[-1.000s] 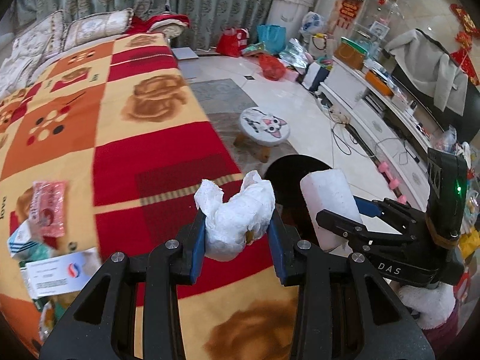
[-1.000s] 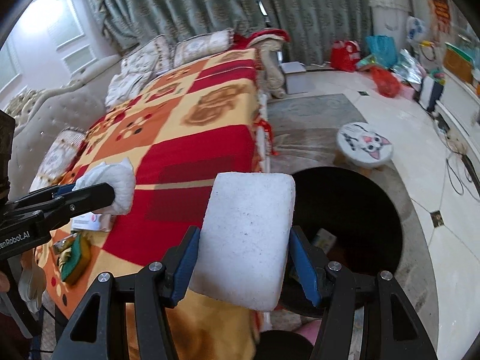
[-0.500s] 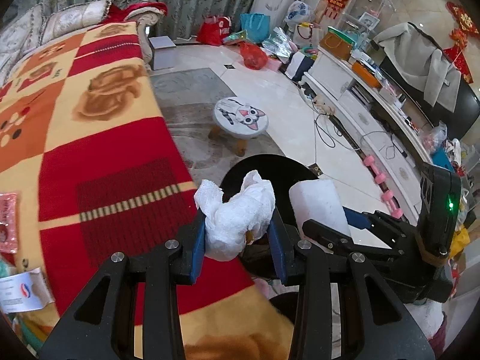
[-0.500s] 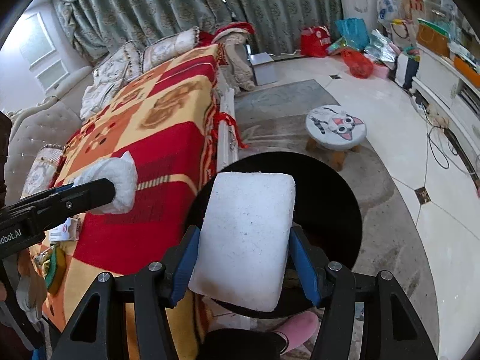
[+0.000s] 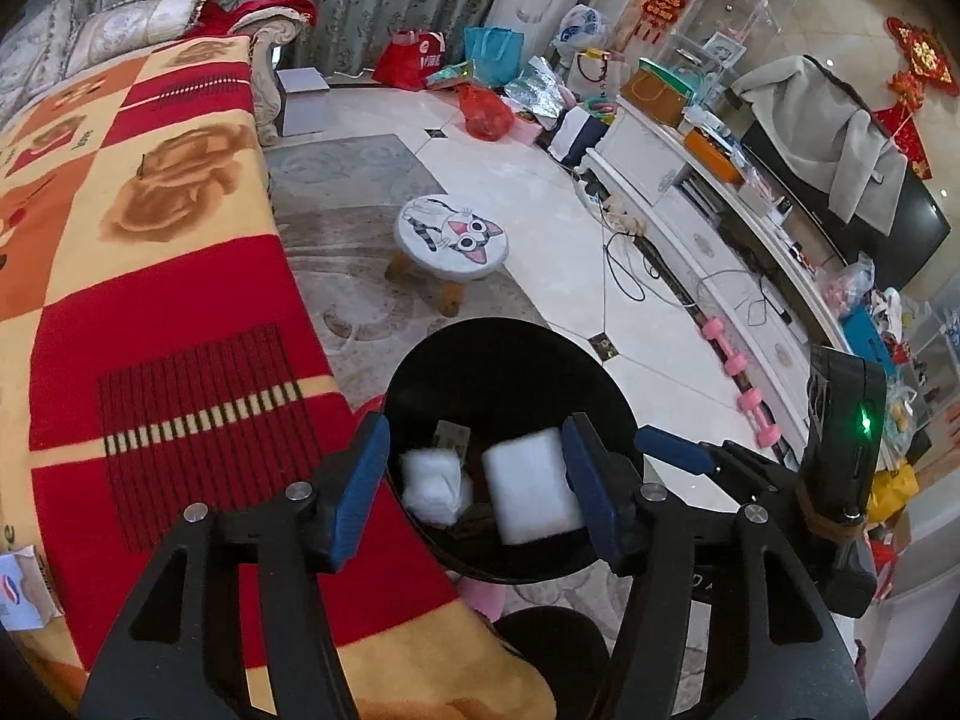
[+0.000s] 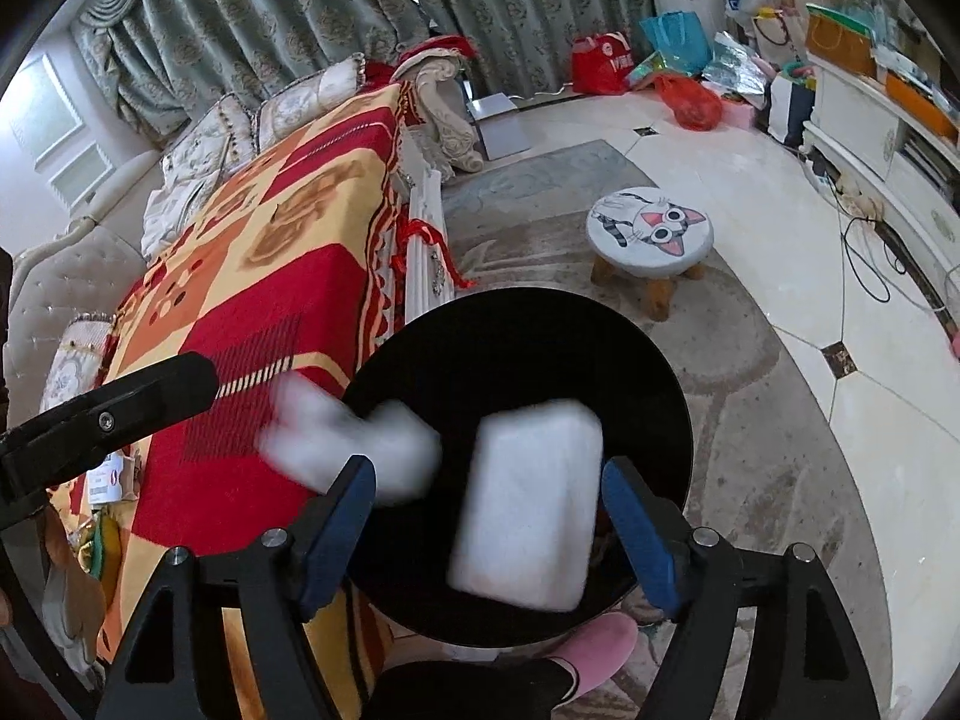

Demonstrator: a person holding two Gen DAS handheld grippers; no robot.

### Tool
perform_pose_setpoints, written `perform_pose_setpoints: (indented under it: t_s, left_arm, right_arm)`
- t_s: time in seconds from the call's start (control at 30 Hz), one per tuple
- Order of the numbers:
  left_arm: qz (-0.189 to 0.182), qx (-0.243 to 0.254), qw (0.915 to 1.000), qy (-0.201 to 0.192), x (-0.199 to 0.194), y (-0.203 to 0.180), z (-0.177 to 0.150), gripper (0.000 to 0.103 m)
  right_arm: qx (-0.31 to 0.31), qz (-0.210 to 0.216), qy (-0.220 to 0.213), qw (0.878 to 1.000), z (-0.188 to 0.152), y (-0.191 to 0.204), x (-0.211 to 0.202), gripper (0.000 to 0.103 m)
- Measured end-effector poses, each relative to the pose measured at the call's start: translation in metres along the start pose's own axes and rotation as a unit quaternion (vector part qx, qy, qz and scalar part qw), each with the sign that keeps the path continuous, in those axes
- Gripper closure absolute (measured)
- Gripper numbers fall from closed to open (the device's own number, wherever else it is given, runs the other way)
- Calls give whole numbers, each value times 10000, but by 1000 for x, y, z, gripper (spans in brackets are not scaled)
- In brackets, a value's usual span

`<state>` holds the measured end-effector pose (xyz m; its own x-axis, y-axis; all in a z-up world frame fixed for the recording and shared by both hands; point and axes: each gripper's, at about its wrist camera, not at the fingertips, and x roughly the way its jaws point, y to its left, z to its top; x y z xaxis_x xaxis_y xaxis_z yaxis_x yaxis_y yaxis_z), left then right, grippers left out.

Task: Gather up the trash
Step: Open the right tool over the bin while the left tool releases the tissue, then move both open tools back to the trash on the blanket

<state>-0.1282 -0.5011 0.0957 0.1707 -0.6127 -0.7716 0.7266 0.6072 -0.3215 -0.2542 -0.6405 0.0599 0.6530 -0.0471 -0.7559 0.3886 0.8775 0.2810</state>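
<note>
Both tongs opening over the round black plastic bin [image 5: 510,354], nothing gripped.
Left tongs [image 5: 474,495] and right tongs [image 6: 489,531]: white foam block [image 6: 528,504] loose between the right's pads; only the right view shows a blurred crumpled white tissue [image 6: 354,450] crossing the rim.

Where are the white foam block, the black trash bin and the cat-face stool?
white foam block [image 6: 528,504], right wrist view, middle of its broad face
black trash bin [image 6: 516,324], right wrist view, far inner wall
cat-face stool [image 5: 451,235], left wrist view, printed seat top

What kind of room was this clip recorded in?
Most likely a home living room: a sofa under a patterned blanket, a long low TV cabinet along the wall, and heavy curtains behind.
</note>
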Motion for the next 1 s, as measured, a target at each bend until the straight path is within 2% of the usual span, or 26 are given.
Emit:
perform_pose_setpoints:
  t_s: [0.53, 0.7, 1.0]
  left_arm:
    - [543, 84, 9984, -148, -33, 13, -16, 44]
    - [827, 58, 9963, -234, -51, 28, -25, 44]
    - [1301, -275, 9906, -330, -89, 80, -45, 44]
  right_arm:
    - [-286, 114, -19, 9995, -4, 32, -6, 27]
    - [-445, 218, -19, 9988, -4, 55, -7, 27]
    - [-846, 538, 106, 9949, -10, 111, 4, 27]
